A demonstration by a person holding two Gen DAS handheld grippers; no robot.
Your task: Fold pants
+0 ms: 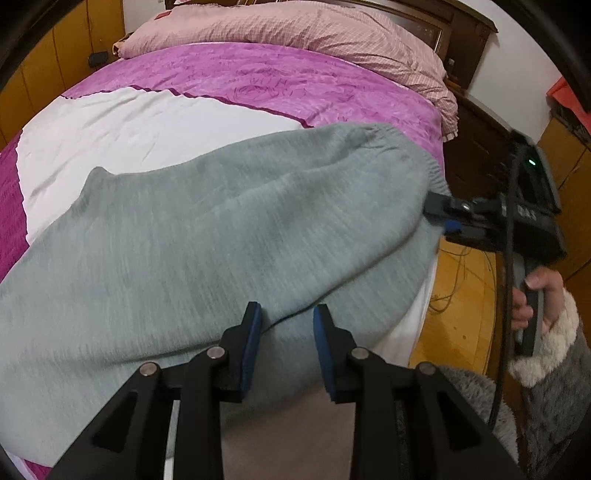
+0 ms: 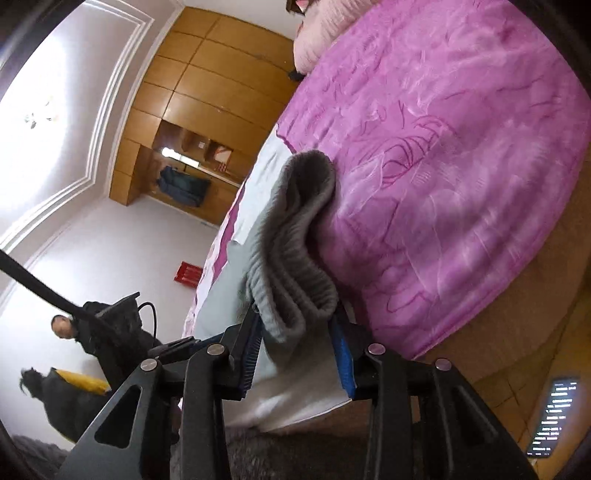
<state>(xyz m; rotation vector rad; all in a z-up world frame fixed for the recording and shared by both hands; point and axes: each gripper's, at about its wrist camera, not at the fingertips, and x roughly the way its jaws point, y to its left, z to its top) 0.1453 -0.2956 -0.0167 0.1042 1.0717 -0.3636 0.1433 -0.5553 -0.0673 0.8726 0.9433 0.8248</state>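
Grey knitted pants (image 1: 221,221) lie folded over on the bed, their elastic waistband (image 1: 399,147) at the right edge of the mattress. My left gripper (image 1: 288,328) is open just above the near part of the pants, with grey cloth showing under the gap and the blue pads (image 1: 251,332) clear of it. My right gripper (image 1: 441,218), held by a hand in a fleecy sleeve, sits at the waistband end. In the right wrist view the bunched waistband (image 2: 295,236) hangs between the parted fingers of the right gripper (image 2: 297,350), which are open and not pressing on it.
The bed carries a purple blanket (image 1: 277,81) and a white sheet (image 1: 129,125), with a pink quilt (image 1: 314,33) against the dark headboard (image 1: 472,147). Wooden floor (image 1: 461,288) lies beyond the right edge. A lit phone (image 2: 554,417), a red crate (image 2: 188,273) and a wooden wardrobe (image 2: 207,92) are nearby.
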